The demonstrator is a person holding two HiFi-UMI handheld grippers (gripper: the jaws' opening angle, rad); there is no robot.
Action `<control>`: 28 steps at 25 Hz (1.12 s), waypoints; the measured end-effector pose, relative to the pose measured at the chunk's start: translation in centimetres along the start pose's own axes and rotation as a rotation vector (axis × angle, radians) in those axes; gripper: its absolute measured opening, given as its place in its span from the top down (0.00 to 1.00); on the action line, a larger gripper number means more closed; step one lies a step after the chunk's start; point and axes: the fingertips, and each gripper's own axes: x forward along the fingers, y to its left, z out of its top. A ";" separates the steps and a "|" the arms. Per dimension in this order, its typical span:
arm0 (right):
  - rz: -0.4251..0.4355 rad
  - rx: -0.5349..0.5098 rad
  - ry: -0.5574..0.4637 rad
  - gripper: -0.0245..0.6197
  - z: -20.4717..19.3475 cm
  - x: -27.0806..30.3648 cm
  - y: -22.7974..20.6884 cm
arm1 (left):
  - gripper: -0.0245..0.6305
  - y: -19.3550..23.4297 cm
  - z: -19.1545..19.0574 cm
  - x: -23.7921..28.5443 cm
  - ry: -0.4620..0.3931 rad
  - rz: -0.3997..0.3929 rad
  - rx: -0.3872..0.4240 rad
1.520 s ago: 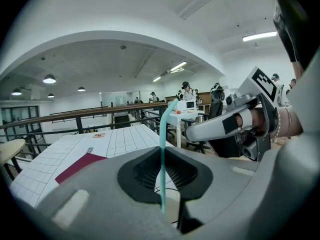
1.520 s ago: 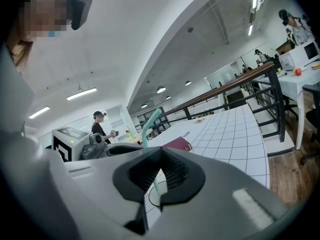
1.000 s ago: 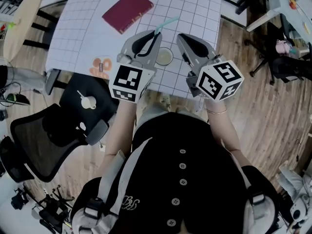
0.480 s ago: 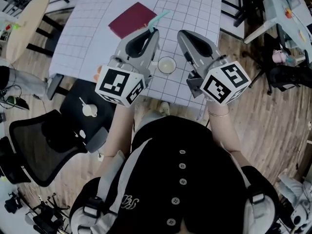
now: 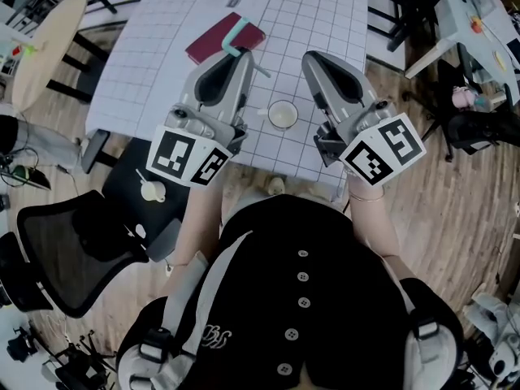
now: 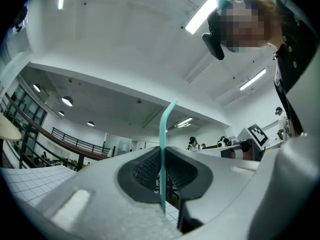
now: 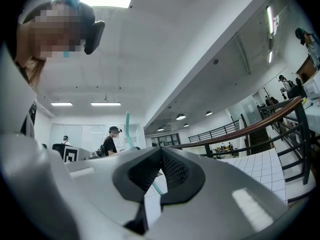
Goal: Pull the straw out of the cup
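A teal straw is pinched between the jaws of my left gripper, with its lower end hanging free in the air above the table. In the left gripper view the straw runs upright through my left gripper, which is shut on it. The small white cup stands upright on the white gridded table, below and between both grippers, with no straw in it. My right gripper hovers right of the cup. My right gripper is shut and holds nothing, and the straw shows beyond it.
A dark red book lies on the table behind the left gripper. The table's near edge is just in front of the person. A black office chair stands at the left on the wooden floor, and a round table is farther left.
Both grippers have risen toward the camera. The straw has gone up with the left gripper and swung from leaning right to leaning left. The cup has stayed on the table.
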 end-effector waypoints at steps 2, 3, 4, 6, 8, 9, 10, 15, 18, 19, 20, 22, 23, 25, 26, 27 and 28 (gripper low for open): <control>0.004 -0.001 -0.006 0.96 0.3 0.1 0.0 | 0.93 0.1 0.4 -0.2 -0.016 -0.003 -0.002; 0.003 0.000 -0.010 0.96 0.4 0.1 0.0 | 0.93 0.0 0.5 -0.3 -0.022 -0.003 -0.004; 0.002 0.000 -0.013 0.96 0.5 0.0 0.0 | 0.93 0.0 0.5 -0.3 -0.026 -0.003 -0.005; 0.003 -0.004 -0.015 0.96 0.6 -0.1 0.1 | 0.93 -0.1 0.5 -0.4 -0.028 -0.001 -0.006; 0.004 -0.008 -0.009 0.96 0.3 -0.3 0.2 | 0.93 -0.2 0.3 -0.4 -0.026 -0.002 -0.012; 0.002 -0.007 -0.005 0.96 0.1 -0.4 0.2 | 0.93 -0.2 0.2 -0.5 -0.025 -0.002 -0.016; 0.000 -0.005 -0.001 0.96 -0.1 -0.4 0.2 | 0.93 -0.2 0.2 -0.5 -0.025 -0.002 -0.020; -0.005 -0.003 0.022 0.96 -0.9 -0.7 0.2 | 0.93 -0.3 -0.2 -0.7 -0.023 -0.003 -0.030; -0.004 -0.003 0.032 0.96 -1.3 -0.7 0.2 | 0.93 -0.3 -0.5 -0.7 -0.018 -0.004 -0.034; -0.005 -0.003 0.035 0.96 -1.4 -0.6 0.2 | 0.93 -0.3 -0.6 -0.7 -0.016 -0.005 -0.037; -0.005 -0.003 0.038 0.96 -1.4 -0.6 0.2 | 0.93 -0.2 -0.6 -0.6 -0.014 -0.006 -0.040; -0.005 -0.004 0.043 0.96 -1.6 -0.5 0.2 | 0.93 -0.2 -0.7 -0.6 -0.013 -0.009 -0.043; -0.004 -0.004 0.046 0.96 -1.7 -0.4 0.2 | 0.93 -0.1 -0.7 -0.6 -0.013 -0.010 -0.044; -0.002 -0.005 0.051 0.96 -1.9 -0.3 0.2 | 0.93 0.0 -0.9 -0.4 -0.011 -0.011 -0.047; -0.002 -0.005 0.055 0.96 -2.0 -0.2 0.2 | 0.93 0.0 -1.0 -0.3 -0.009 -0.011 -0.049; -0.001 -0.005 0.059 0.96 -2.1 -0.2 0.2 | 0.93 0.1 -1.1 -0.2 -0.007 -0.012 -0.051; -0.001 -0.004 0.063 0.96 -2.1 -0.2 0.1 | 0.93 0.0 -1.2 -0.2 -0.005 -0.013 -0.052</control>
